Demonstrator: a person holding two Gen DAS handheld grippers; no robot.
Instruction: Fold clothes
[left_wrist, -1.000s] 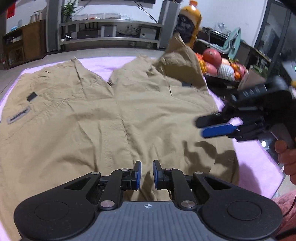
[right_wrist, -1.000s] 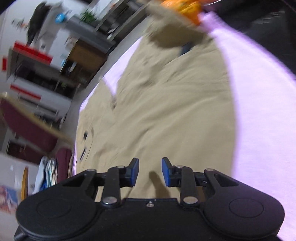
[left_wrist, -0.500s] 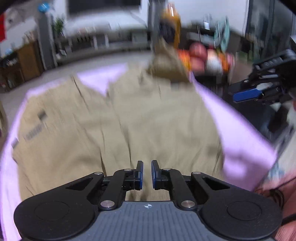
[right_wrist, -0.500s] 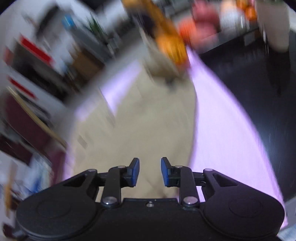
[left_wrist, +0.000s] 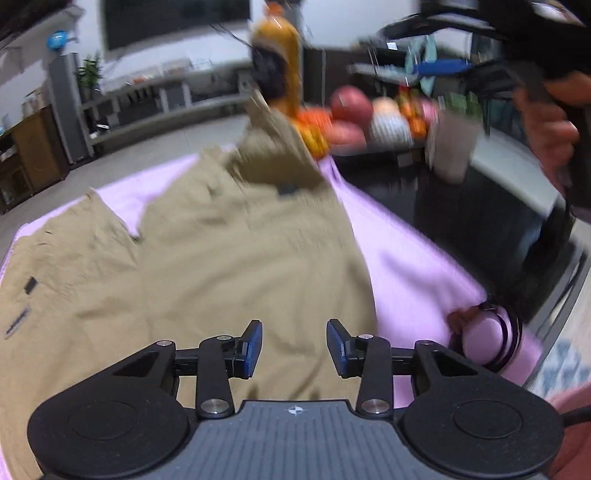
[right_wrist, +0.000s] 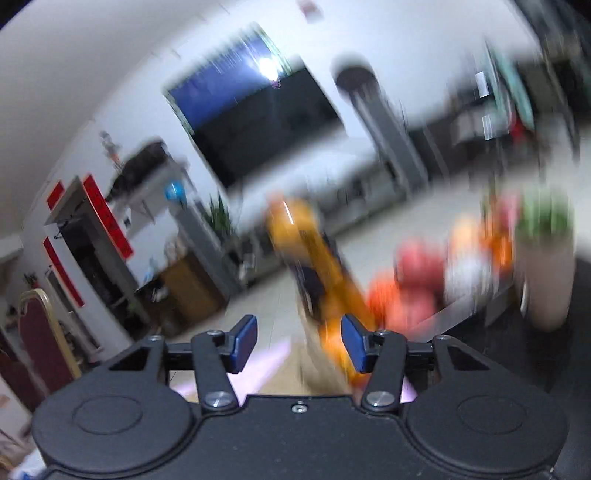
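A pair of khaki trousers (left_wrist: 207, 266) lies spread flat on a pale purple cloth (left_wrist: 410, 266), and everything else here sits around that garment. The left gripper (left_wrist: 294, 345) hangs over the near edge of the trousers, its blue-padded jaws opening with nothing but air between them; the fabric below lies loose and unpinched. At the far end of the trousers one corner is bunched up into a peak, and just behind that peak stands an orange bottle (left_wrist: 280, 59). To the right of the bottle, past the far edge of the cloth, is a blurred heap of fruit (left_wrist: 369, 118). The right gripper (right_wrist: 299, 341) is up above the far right of the trousers, gripped by a person's hand (left_wrist: 546, 122); its jaws are opening too and hold nothing. Its own camera looks out past the trousers to the bottle, the fruit and a dark screen (right_wrist: 258, 125) on the wall, all smeared by motion.
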